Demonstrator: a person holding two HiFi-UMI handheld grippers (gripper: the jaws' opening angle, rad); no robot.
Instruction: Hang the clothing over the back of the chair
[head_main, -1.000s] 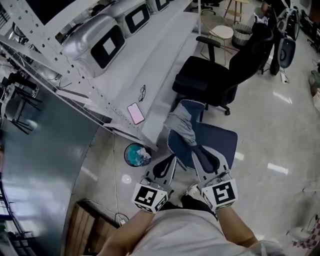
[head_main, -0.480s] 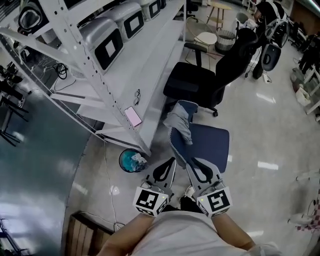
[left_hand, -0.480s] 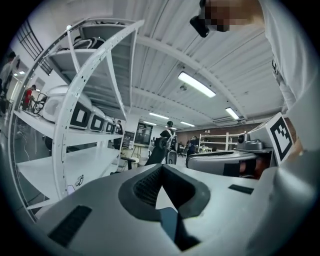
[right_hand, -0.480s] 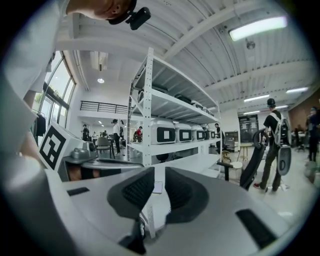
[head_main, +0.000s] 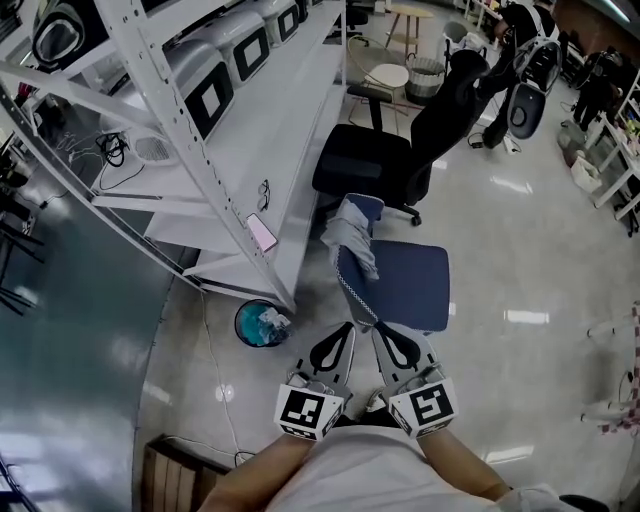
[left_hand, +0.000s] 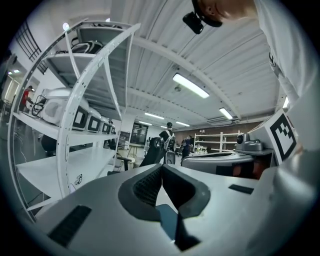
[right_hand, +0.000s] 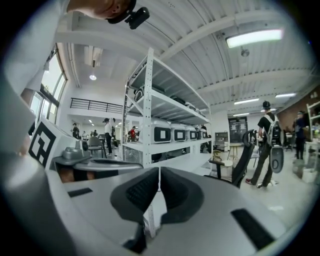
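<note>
The left gripper (head_main: 343, 332) and right gripper (head_main: 382, 333) are side by side, jaws pressed together with nothing in them. Just ahead, clear of both, stands the blue chair (head_main: 412, 287). The grey clothing (head_main: 352, 240) lies draped over its back, covering most of it. In both gripper views the jaws block the clothing.

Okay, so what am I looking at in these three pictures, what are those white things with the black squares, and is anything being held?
There is no robot: a person holds a clamp, called a gripper, in each hand; the marked cubes are part of them. The head camera looks down at the left gripper and right gripper, pointing toward a blue chair with grey clothing draped over its back. The other two pictures come from cameras riding on each gripper; both show jaws closed together, holding nothing. A phone and glasses lie on the white shelf.
</note>
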